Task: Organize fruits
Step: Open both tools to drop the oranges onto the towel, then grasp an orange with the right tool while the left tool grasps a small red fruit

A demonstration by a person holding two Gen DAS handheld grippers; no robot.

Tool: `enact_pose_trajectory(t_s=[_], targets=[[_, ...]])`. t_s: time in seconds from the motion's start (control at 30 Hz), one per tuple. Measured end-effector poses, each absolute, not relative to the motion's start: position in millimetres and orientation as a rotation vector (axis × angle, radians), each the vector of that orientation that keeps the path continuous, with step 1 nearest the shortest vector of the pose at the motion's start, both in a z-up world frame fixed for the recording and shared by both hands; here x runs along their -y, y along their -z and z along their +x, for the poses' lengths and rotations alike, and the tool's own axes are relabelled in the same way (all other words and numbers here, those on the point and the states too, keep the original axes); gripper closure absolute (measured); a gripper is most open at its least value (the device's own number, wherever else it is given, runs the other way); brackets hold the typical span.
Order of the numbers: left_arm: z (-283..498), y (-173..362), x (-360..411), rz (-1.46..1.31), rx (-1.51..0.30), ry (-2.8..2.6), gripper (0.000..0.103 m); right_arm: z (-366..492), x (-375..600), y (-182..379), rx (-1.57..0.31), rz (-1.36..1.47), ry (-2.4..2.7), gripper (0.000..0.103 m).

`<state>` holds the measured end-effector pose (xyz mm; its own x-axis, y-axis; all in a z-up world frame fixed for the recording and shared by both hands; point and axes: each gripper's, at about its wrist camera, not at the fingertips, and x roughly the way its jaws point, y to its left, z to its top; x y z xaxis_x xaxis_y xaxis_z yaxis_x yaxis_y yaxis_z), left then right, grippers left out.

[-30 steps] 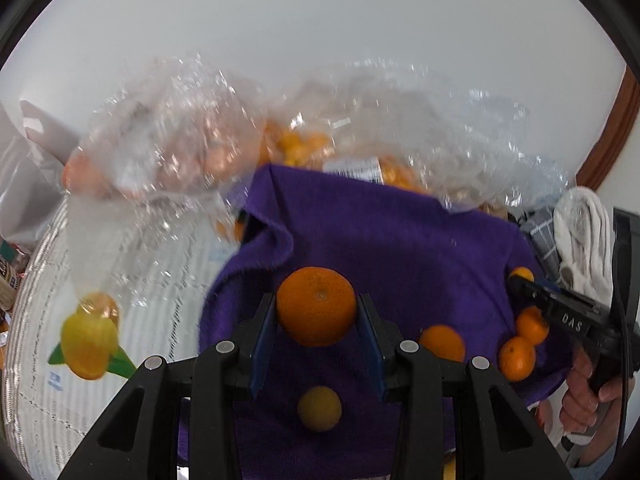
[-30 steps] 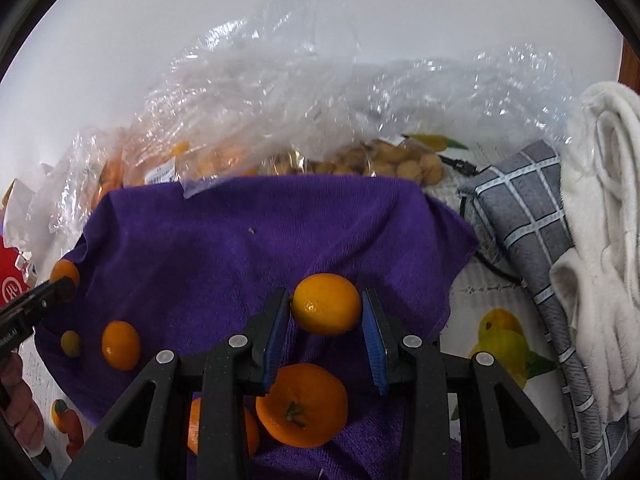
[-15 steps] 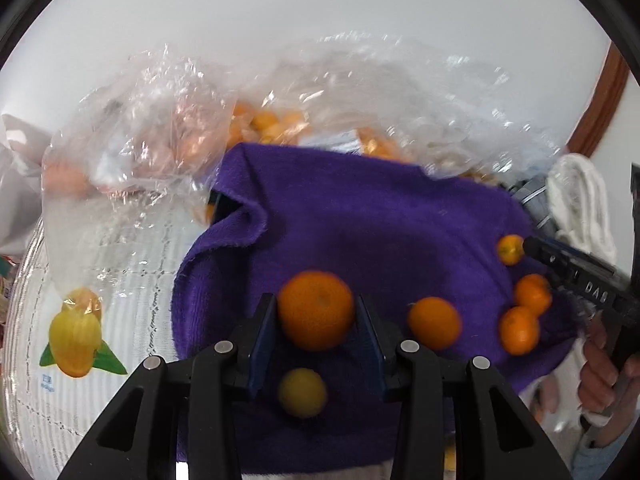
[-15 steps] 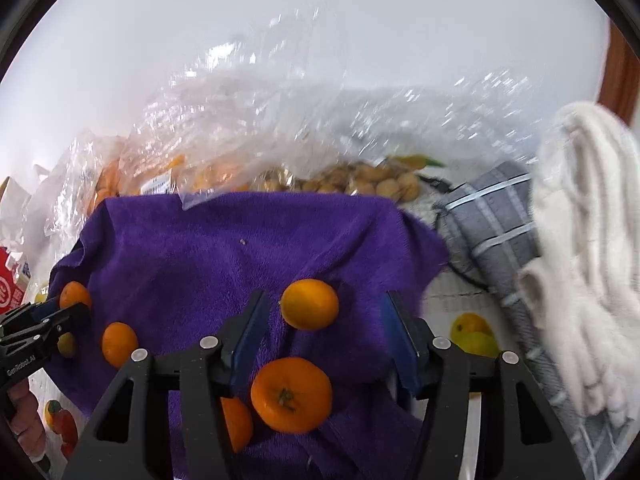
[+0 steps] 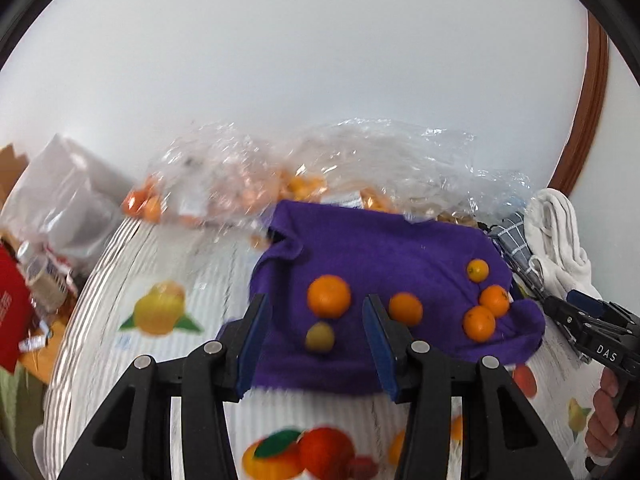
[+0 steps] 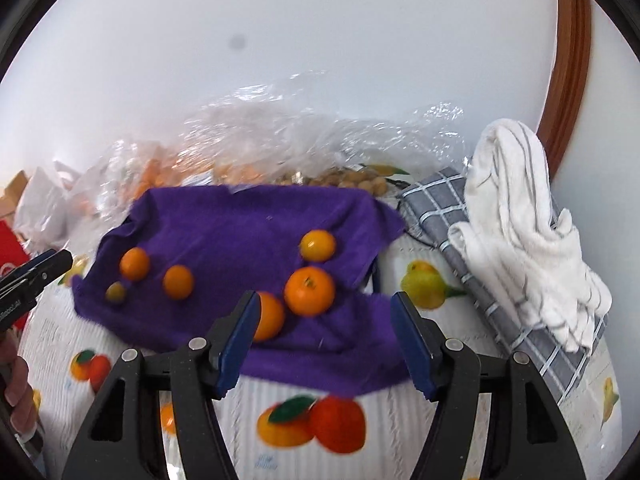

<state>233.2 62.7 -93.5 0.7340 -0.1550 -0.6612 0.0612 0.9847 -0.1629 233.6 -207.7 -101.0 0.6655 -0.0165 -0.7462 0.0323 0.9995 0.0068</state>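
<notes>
"DAS" in white letters on black body of right tongs (image 5: 582,322), seen from left wrist view. Red packaging (image 5: 10,312) at left edge bears white print, too blurred to read. Nothing else legible.

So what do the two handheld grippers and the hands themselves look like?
Both are black plastic grippers, left and right, with blue finger pads and silver pivot bolts. The right one's side reads "DAS" in white lettering. A bare hand grips its handle; no sleeves or cables visible.
</notes>
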Motion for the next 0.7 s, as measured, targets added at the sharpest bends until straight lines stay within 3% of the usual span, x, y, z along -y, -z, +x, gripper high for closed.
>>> enact_pose_trajectory(t_s=[0.23,0.7], targets=[[197,113,-83,-0.187,-0.734,0.142,0.057,202,193,108,-0.859,-0.004,-0.012,0.044],[181,143,-87,-0.119,-0.764,0.051,0.057,190,174,134,-0.835,0.021,-0.062,0.044]])
